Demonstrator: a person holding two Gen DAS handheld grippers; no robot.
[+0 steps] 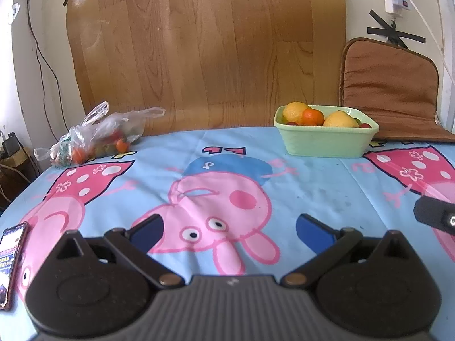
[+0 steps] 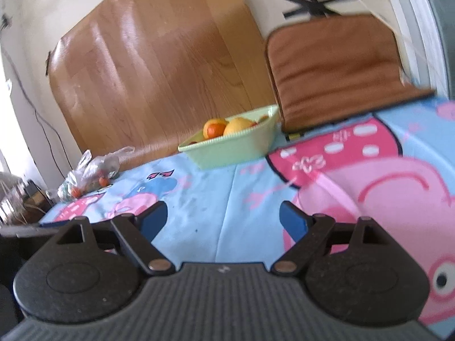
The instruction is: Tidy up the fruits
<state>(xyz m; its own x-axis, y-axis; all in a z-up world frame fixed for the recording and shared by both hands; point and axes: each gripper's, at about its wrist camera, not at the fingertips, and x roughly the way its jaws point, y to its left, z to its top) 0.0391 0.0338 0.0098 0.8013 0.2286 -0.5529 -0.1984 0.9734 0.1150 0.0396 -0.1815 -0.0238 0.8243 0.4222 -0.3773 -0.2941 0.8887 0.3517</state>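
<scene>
A pale green bowl (image 1: 324, 139) stands at the far right of the table, holding lemons (image 1: 295, 112), a tangerine (image 1: 312, 117) and small red fruits. A clear plastic bag (image 1: 96, 136) with several small fruits lies at the far left. My left gripper (image 1: 229, 234) hovers open over the cartoon tablecloth, well short of both, nothing between its blue pads. In the right wrist view, tilted, the bowl (image 2: 236, 147) lies ahead and the bag (image 2: 91, 173) far left. My right gripper (image 2: 223, 220) is open and empty.
A phone (image 1: 11, 264) lies at the table's near left edge. A brown cushion (image 1: 389, 91) leans behind the bowl. A wood-pattern sheet (image 1: 204, 51) covers the wall behind the table. Part of the other gripper (image 1: 435, 213) shows at the right edge.
</scene>
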